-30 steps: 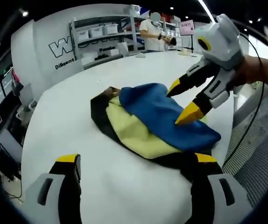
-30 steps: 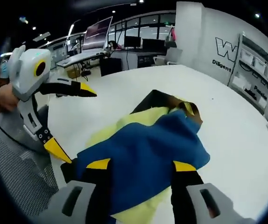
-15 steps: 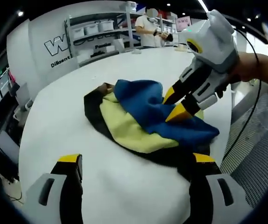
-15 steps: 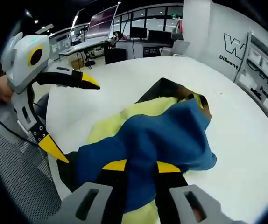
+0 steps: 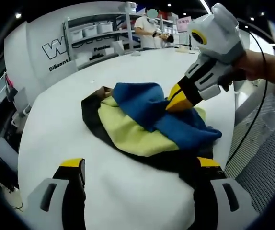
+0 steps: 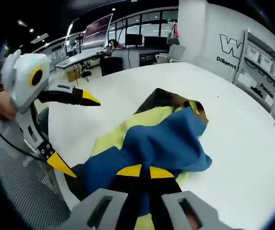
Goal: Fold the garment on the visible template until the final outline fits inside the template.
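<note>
Garment lies bunched near the middle of the white worktop, closer to the person's edge. It shows 3 colours: a blue panel on top, pale yellow beneath it, black along the underside and at the far collar end. No template outline is visible on the worktop in either view, so fit cannot be judged; the fabric is heaped rather than flat, so the fold reads as unfinished.

Right hand-held gripper: in the left gripper view it comes down from the upper right with its 2 yellow tips drawn together on a ridge of blue cloth. In the right gripper view its own jaws meet at the tips with the blue panel pinched between them. Judgement: it grips this edge so the blue layer can be lifted and carried over the yellow one.

Left hand-held gripper: seen in the right gripper view, jaws spread wide, upper tip pointing over bare worktop, lower tip just beside the garment's near edge, touching nothing. In the left gripper view its own jaws stand well apart with only worktop between them. Judgement: it waits free, placed to pin or catch the near hem.
</note>
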